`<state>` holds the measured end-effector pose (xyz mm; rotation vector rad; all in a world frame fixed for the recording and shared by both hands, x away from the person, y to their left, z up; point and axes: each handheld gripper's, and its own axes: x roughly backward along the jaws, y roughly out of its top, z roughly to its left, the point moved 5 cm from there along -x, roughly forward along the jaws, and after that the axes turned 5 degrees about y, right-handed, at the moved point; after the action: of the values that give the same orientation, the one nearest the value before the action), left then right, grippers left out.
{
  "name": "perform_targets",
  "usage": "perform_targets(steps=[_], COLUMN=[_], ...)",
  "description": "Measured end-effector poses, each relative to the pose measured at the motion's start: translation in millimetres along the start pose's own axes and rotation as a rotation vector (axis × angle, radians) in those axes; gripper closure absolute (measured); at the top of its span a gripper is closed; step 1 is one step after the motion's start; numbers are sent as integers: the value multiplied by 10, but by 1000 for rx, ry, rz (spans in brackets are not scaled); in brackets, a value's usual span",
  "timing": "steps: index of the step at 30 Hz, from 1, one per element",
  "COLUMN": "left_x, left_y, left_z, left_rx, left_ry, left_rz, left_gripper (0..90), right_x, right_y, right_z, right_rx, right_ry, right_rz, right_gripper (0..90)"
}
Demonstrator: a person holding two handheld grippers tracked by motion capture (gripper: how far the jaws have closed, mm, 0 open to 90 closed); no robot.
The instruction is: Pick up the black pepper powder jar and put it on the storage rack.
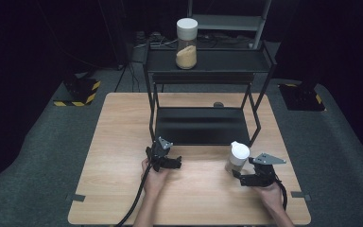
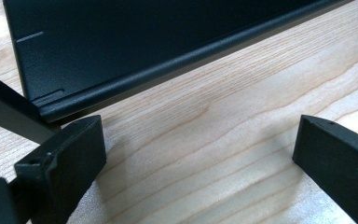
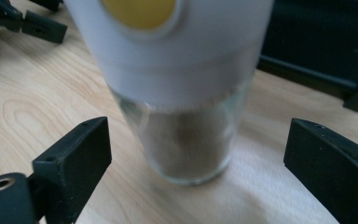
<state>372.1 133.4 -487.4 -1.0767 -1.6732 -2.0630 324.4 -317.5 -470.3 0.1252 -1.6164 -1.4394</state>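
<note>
Two jars, two grippers, one black rack on the desk [image 1: 123,142].

One white-lidded glass jar [image 3: 186,116] stands on the desk between the spread fingers [image 3: 74,154] of the right gripper [image 3: 198,163], touching neither. The left gripper [image 2: 200,154] has its fingers spread over bare wood just before the rack [image 1: 203,125]. A second jar [image 1: 186,43] stands on the rack's top shelf, well beyond both.

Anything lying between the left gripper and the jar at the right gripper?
No: the high view shows bare wooden table between the left gripper and the white-lidded jar.
</note>
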Motion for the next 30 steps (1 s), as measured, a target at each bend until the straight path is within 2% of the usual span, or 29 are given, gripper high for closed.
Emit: perform_targets(steps=[13,21,30], left_x=[0,0,0], left_y=[-1,-1,-1], left_z=[-1,-1,1], left_rx=[0,0,0], left_ry=[0,0,-1], left_rz=[0,0,-1], left_gripper=[26,27,27], right_x=[-96,-112,-100], right_y=[122,131,116], right_z=[17,33,67], right_rx=[13,30,65], right_ry=[4,0,1], right_rz=[-45,-49,-83], right_gripper=[154,191,284])
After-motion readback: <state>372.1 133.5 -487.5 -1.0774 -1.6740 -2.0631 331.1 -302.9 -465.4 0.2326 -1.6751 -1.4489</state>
